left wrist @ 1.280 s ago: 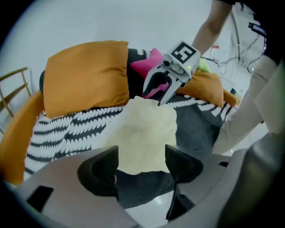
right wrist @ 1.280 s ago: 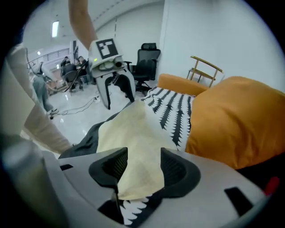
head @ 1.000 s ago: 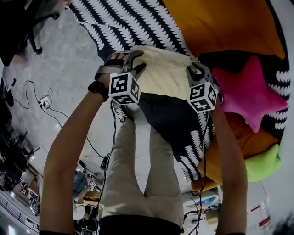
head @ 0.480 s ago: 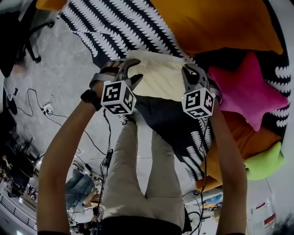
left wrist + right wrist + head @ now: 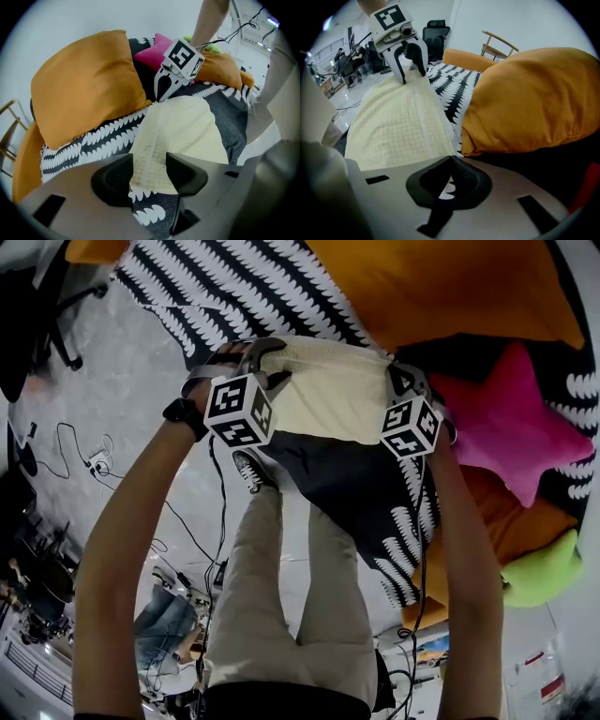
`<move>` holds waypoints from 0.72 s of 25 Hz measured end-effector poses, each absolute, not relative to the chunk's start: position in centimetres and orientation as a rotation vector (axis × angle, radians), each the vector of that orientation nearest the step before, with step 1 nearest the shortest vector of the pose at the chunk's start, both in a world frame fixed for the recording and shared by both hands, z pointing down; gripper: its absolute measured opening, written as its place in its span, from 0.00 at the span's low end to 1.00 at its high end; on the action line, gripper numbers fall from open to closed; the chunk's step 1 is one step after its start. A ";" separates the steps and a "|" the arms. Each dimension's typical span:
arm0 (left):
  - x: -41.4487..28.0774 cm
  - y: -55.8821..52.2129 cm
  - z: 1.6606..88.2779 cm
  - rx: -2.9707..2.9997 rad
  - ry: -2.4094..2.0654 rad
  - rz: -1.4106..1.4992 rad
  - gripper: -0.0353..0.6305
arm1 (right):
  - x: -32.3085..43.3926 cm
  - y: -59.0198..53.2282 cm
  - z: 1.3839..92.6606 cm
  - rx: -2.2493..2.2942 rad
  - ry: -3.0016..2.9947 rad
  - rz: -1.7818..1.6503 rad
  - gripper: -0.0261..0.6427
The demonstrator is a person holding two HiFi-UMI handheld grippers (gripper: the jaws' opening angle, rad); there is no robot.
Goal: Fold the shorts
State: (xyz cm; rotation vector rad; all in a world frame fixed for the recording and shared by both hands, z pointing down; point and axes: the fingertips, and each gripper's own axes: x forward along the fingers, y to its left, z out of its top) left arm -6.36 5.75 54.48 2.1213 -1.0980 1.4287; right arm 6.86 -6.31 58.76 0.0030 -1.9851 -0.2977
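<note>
Pale yellow shorts lie flat on a black-and-white patterned blanket. My left gripper sits at their left near corner. In the left gripper view the jaws stand partly apart, shut on a bunched strip of the shorts that fills the gap. My right gripper is at the right near corner. Its jaws have just been closing and now meet at the hem of the shorts, with a thin edge seemingly pinched. Each gripper shows in the other's view.
A big orange pillow lies just beyond the shorts, with a pink star cushion and a green cushion to the right. The person's legs stand at the blanket's edge. Cables trail on the floor at left.
Both grippers have shifted a little and lowered onto the near edge of the shorts. The shorts lie where they were.
</note>
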 end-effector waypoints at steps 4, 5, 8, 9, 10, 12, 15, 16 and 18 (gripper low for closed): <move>-5.7 6.6 51.0 2.169 -1.042 1.356 0.47 | 6.3 -7.9 56.7 0.117 -2.002 -0.243 0.14; -5.1 7.1 50.3 2.177 -0.994 1.347 0.53 | 6.0 -7.7 55.4 0.126 -2.040 -0.219 0.17; -2.4 8.8 50.2 2.236 -0.828 1.470 0.64 | 5.6 -2.9 52.2 -0.128 -2.148 -0.183 0.43; -1.5 9.4 51.1 2.248 -0.768 1.555 0.67 | 6.3 -0.6 52.2 -0.269 -2.125 -0.206 0.62; -0.9 10.2 52.3 2.240 -0.706 1.643 0.71 | 7.6 1.4 52.9 -0.393 -2.072 -0.249 0.74; -0.3 11.7 55.3 2.166 -0.605 1.790 0.81 | 10.7 3.4 55.3 -0.546 -1.941 -0.354 0.91; -1.0 12.6 58.8 2.103 -0.567 1.896 0.92 | 12.8 2.7 58.5 -0.579 -1.839 -0.397 0.93; -1.4 12.6 59.5 2.122 -0.576 1.903 0.92 | 12.4 2.3 59.2 -0.575 -1.825 -0.395 0.92; -2.3 12.5 60.4 2.167 -0.597 1.888 0.92 | 11.2 1.9 60.3 -0.581 -1.809 -0.394 0.90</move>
